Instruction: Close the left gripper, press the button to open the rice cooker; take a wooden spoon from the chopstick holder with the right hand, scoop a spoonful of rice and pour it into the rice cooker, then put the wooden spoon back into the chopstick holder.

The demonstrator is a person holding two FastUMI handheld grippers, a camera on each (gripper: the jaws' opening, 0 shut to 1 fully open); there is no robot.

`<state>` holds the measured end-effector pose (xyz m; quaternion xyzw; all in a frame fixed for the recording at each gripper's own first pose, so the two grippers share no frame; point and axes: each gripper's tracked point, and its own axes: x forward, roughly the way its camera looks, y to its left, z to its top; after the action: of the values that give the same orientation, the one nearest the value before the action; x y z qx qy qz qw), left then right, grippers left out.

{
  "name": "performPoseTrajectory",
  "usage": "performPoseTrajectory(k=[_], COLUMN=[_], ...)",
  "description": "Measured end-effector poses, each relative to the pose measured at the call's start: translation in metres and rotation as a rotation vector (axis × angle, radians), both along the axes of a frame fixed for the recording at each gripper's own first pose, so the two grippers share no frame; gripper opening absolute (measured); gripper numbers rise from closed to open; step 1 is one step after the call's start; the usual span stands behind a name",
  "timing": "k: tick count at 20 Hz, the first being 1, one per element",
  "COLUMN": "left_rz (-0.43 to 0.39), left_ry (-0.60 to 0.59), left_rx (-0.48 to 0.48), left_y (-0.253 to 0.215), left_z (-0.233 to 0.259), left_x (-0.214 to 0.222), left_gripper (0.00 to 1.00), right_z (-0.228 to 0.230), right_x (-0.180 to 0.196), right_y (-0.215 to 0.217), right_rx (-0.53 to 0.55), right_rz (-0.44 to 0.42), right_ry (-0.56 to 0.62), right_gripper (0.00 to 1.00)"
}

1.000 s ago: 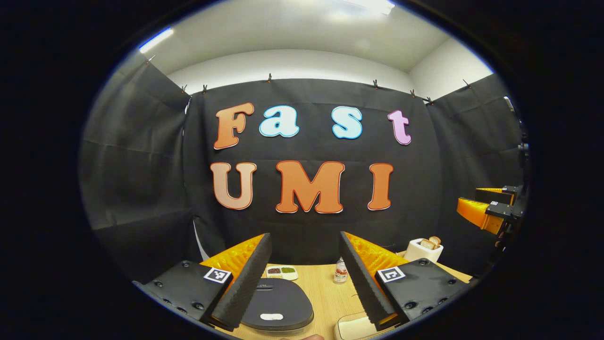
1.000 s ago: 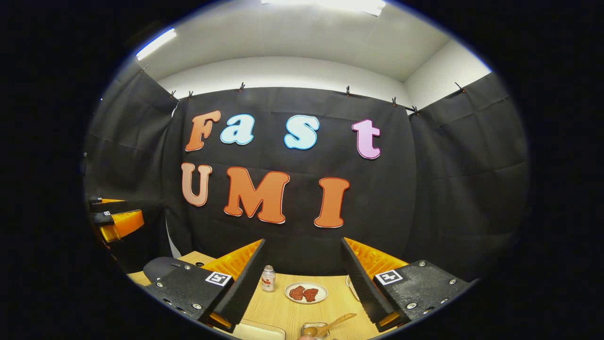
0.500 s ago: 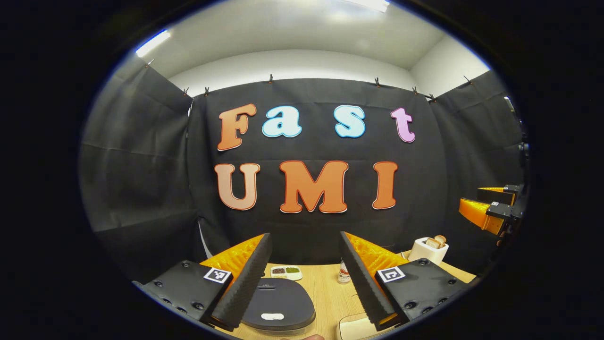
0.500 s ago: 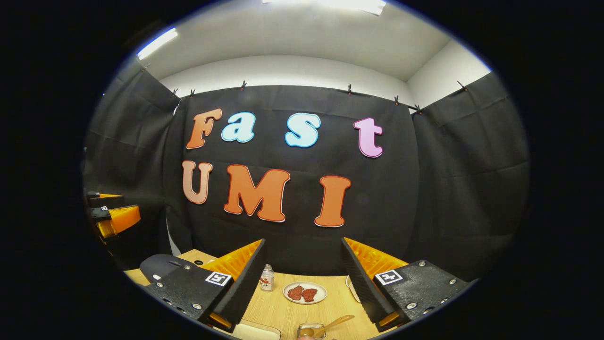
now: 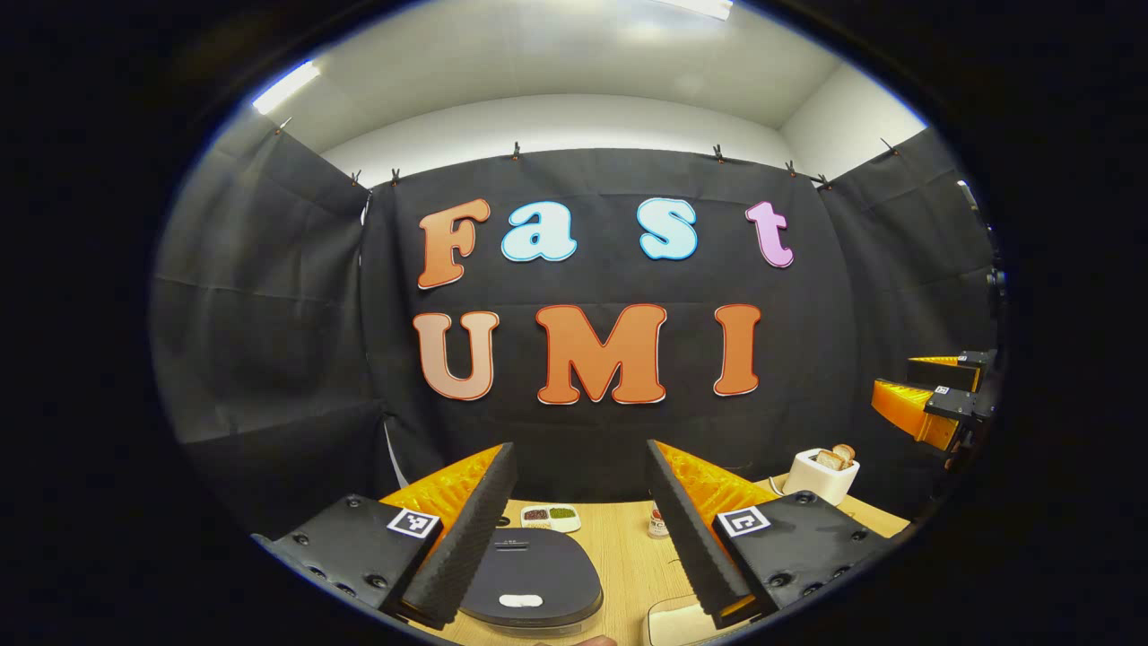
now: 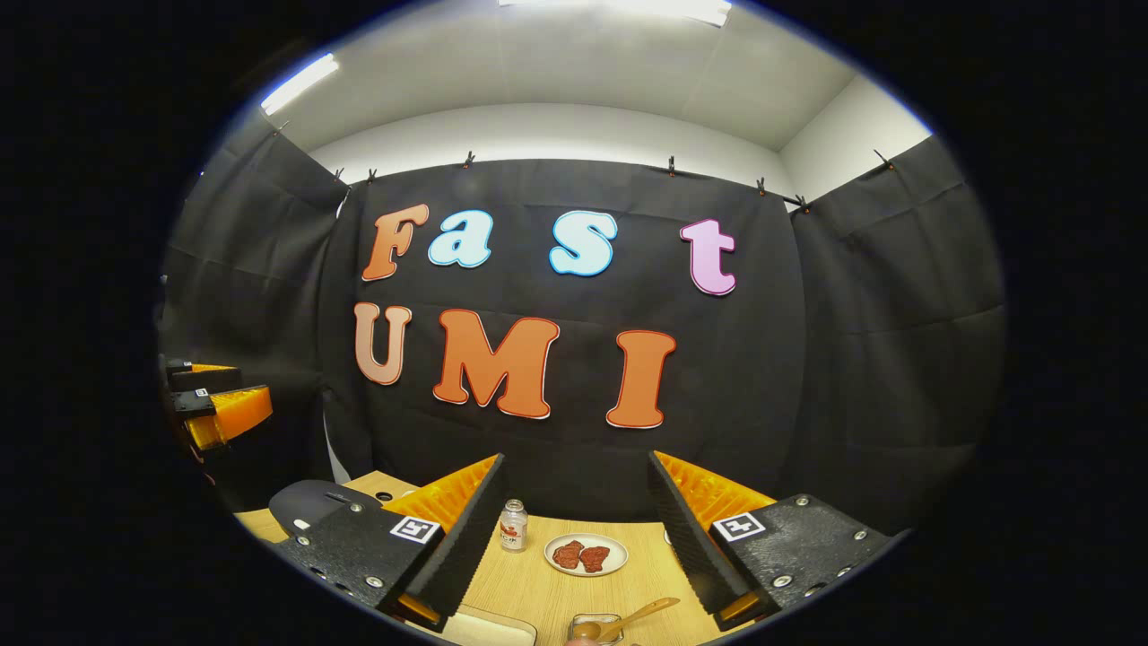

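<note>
The rice cooker is a dark, rounded appliance with its lid down and a pale button near its front, low between the fingers of my left gripper, which hangs open above it. In the right gripper view the rice cooker peeks out behind the left finger. My right gripper is open too, high over the wooden table. A wooden spoon leans in a small clear holder at the bottom edge. The right gripper shows at the far right of the left gripper view, the left gripper at the far left of the right gripper view.
On the table stand a small bottle, a plate with reddish food, a white toaster with bread, a divided dish of dark and green bits and a cream tray. Black cloth walls close off the back and sides.
Both views have drifted slightly, so the wall and table things sit a little further right and lower. Both grippers stay open and empty.
</note>
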<state>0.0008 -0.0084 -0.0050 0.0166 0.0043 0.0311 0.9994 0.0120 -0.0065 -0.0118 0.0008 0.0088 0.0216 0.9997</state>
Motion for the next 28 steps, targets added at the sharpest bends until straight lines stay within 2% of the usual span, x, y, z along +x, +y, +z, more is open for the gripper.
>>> performPoseTrajectory(k=[4,6,7,8,10,11,14,15,16,19,21,22,23,24,25,26,28], left_rz=[0.004,0.01,0.014,0.02,0.024,0.025,0.043,0.051,0.063,0.086,0.129,0.11,0.123,0.111,0.116,0.107,0.093], left_ry=[0.003,0.003,0.005,0.009,0.018,0.024,0.041,0.048,0.052,0.095,0.125,0.148,0.173,0.207,0.255,0.306,0.439], left_rx=[0.005,0.019,0.028,0.036,0.04,0.037,0.025,0.021,0.016,0.009,-0.002,-0.022,-0.027,-0.052,-0.074,-0.104,-0.192], left_y=[-0.001,0.0,-0.001,0.0,0.0,-0.001,0.009,0.013,0.018,0.031,0.049,0.047,0.055,0.058,0.063,0.065,0.068], left_z=[-0.001,-0.001,-0.003,-0.004,-0.007,-0.011,-0.016,-0.018,-0.019,-0.031,-0.036,-0.039,-0.044,-0.046,-0.061,-0.074,-0.1], left_x=[-0.001,-0.002,-0.003,-0.003,-0.003,-0.003,-0.003,-0.002,-0.001,0.004,0.007,0.01,0.013,0.02,0.02,0.023,0.031], left_gripper=[0.94,0.94,0.95,0.96,0.94,0.99,1.0,0.94,1.0,0.56,0.27,0.13,0.14,0.1,0.11,0.07,0.06], right_z=[-0.001,-0.005,-0.007,-0.009,-0.014,-0.016,-0.02,-0.02,-0.024,-0.034,-0.04,-0.043,-0.046,-0.048,-0.05,-0.053,-0.059], right_x=[-0.001,-0.001,-0.002,-0.002,-0.012,-0.013,-0.009,-0.008,-0.009,-0.008,-0.009,-0.009,-0.009,-0.009,-0.009,-0.01,-0.01], right_y=[0.001,0.0,-0.001,-0.002,-0.007,-0.007,-0.009,-0.008,-0.008,-0.007,-0.007,-0.009,-0.011,-0.015,-0.019,-0.022,-0.03], right_rx=[0.002,0.004,0.007,0.012,0.018,0.015,0.011,0.011,0.007,0.006,0.018,0.022,0.022,0.02,0.02,0.022,0.028], right_rz=[-0.001,-0.004,-0.009,-0.008,-0.011,-0.009,-0.02,-0.02,-0.02,-0.023,-0.021,-0.023,-0.025,-0.034,-0.041,-0.049,-0.064], right_ry=[0.005,0.017,0.026,0.033,0.043,0.047,0.056,0.058,0.063,0.084,0.095,0.101,0.105,0.107,0.11,0.113,0.118], right_gripper=[0.95,0.93,0.96,0.95,0.95,0.95,0.95,0.95,0.95,0.95,0.95,0.95,0.95,0.95,0.95,0.95,0.95])
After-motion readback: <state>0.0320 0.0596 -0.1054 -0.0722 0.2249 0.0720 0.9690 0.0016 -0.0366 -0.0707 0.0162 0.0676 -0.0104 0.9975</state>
